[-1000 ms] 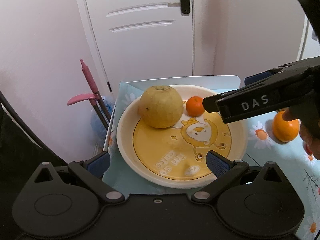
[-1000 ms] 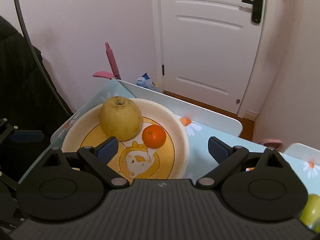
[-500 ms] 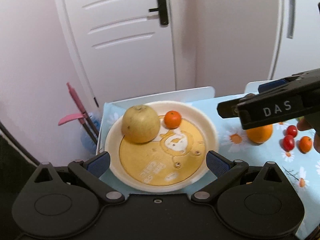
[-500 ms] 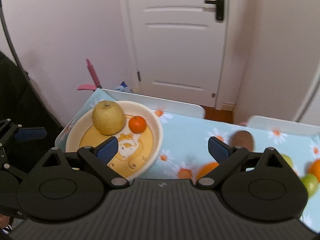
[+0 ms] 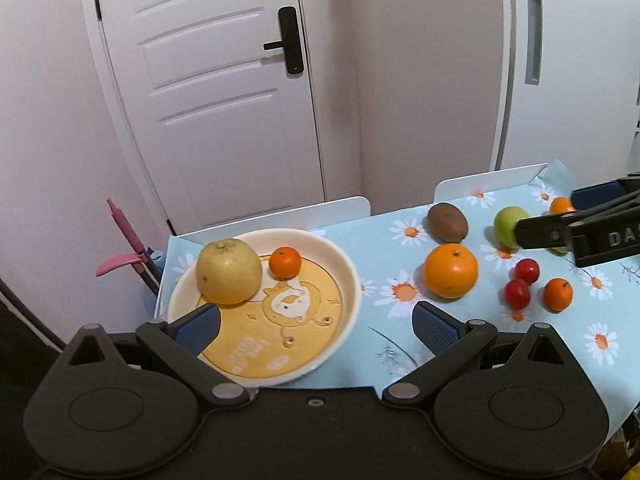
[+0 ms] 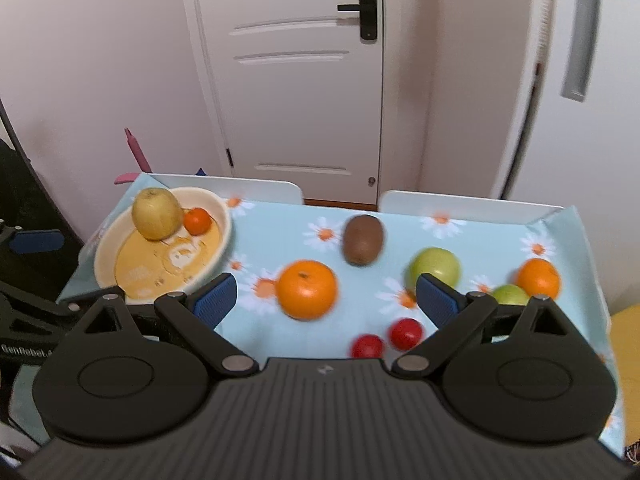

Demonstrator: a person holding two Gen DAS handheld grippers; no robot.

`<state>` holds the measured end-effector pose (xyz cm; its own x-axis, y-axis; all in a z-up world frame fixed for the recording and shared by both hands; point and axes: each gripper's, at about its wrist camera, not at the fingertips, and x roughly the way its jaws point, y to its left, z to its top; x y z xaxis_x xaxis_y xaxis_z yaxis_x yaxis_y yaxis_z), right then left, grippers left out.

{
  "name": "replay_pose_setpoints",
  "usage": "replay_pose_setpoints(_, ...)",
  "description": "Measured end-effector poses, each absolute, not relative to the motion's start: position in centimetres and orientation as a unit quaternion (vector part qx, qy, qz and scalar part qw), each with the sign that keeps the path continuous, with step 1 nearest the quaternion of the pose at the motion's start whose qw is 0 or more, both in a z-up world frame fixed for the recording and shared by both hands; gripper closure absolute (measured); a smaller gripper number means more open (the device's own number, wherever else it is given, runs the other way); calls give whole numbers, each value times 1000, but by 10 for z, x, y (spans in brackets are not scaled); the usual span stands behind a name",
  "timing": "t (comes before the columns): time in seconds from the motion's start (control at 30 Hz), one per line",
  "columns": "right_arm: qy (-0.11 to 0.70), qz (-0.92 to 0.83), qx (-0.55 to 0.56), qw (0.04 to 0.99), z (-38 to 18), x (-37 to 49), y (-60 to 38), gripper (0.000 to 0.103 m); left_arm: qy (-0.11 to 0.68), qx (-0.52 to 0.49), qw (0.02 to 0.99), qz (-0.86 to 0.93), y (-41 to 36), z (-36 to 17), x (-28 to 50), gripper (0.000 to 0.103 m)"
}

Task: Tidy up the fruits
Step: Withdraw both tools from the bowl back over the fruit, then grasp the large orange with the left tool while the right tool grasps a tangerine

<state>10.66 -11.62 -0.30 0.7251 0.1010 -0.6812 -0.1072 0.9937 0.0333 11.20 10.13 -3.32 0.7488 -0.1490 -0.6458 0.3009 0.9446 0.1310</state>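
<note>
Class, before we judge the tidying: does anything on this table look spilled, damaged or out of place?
Nothing spilled or damaged. The plate holds only a pear and a tangerine; the large orange and kiwi lie loose on the tablecloth.

Open cloth on the counter point(image 6: 288, 224) separates the plate point(image 6: 224, 220) from the loose fruit. The large orange point(image 6: 306, 289) sits squarely ahead of the right hand-held gripper point(image 6: 325, 294), its jaws spread wide, with the kiwi point(image 6: 363, 245) behind. 2 red fruits point(image 6: 405, 333) lie close in; a green apple point(image 6: 434, 265) crowds the right finger.
</note>
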Motion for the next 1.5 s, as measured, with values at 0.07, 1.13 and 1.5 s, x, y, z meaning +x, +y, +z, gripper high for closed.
replay_pose_setpoints(0.07, 369, 61, -5, 928, -4, 101, -132, 0, 337, 109, 929, -112, 93, -34, 107, 0)
replay_pose_setpoints(1.13, 409, 163, -49, 897, -98, 98, -226, 0, 343, 117, 928, -86, -46, -115, 157, 5)
replay_pose_setpoints(1.5, 409, 173, -61, 894, -111, 103, -221, 13, 361, 91, 923, -100, -52, -138, 185, 32)
